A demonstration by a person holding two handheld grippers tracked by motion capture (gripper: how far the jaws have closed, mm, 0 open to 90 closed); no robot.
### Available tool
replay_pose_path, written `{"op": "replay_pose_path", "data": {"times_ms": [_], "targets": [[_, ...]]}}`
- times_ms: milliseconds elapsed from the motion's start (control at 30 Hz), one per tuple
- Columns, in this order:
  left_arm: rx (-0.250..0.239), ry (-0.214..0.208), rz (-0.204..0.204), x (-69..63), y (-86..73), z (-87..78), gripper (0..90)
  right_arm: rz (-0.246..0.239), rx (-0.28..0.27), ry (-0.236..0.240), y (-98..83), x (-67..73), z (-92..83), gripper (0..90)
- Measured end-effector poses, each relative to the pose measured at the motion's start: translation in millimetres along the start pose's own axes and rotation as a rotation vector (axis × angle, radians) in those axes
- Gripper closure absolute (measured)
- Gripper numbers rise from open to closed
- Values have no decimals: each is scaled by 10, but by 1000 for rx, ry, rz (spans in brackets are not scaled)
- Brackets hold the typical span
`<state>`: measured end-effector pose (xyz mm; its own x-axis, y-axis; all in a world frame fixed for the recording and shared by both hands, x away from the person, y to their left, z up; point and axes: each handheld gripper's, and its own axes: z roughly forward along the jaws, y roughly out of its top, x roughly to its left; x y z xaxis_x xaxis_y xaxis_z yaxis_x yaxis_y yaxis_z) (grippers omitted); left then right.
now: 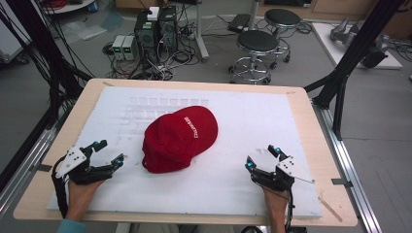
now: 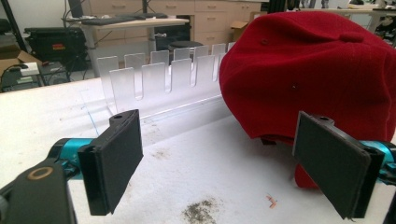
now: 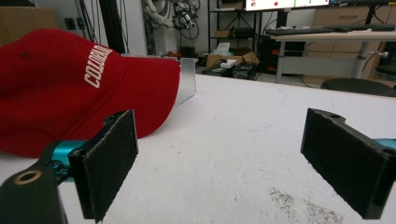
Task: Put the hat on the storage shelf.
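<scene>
Both the left gripper (image 1: 111,152) and right gripper (image 1: 261,156) rest wide open and empty beside the red cloth baseball cap (image 1: 180,137), seemingly before any grasp, so the next move is likely reaching inward

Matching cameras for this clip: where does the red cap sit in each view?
High view: red cap at the centre of the white mat.
Left gripper view: upper right, beyond the right jaw.
Right gripper view: upper left, lettering visible.
Shared landmark: clear slotted rack by the cap.
</scene>
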<state>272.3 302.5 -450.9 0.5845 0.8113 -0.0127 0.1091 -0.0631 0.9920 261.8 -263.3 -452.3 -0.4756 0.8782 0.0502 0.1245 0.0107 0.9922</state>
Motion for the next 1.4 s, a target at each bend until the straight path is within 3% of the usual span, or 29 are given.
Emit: {"op": "replay_pose_path", "data": {"times_ms": [633, 867, 1000, 1200, 1400], "targets": [[12, -2, -17, 21, 8, 11, 160, 23, -8, 5, 0, -23, -4, 100], [40, -18, -50, 31, 48, 30, 159, 31, 0, 1, 3, -27, 2, 100], [45, -35, -36, -15, 159, 64, 158, 31, 0, 1, 3, -30, 3, 100], [80, -84, -6, -135, 447, 163, 157, 33, 2, 2, 5, -36, 7, 100], [111, -144, 0, -238, 563, 266, 154, 40, 3, 6, 4, -41, 6, 100]]}}
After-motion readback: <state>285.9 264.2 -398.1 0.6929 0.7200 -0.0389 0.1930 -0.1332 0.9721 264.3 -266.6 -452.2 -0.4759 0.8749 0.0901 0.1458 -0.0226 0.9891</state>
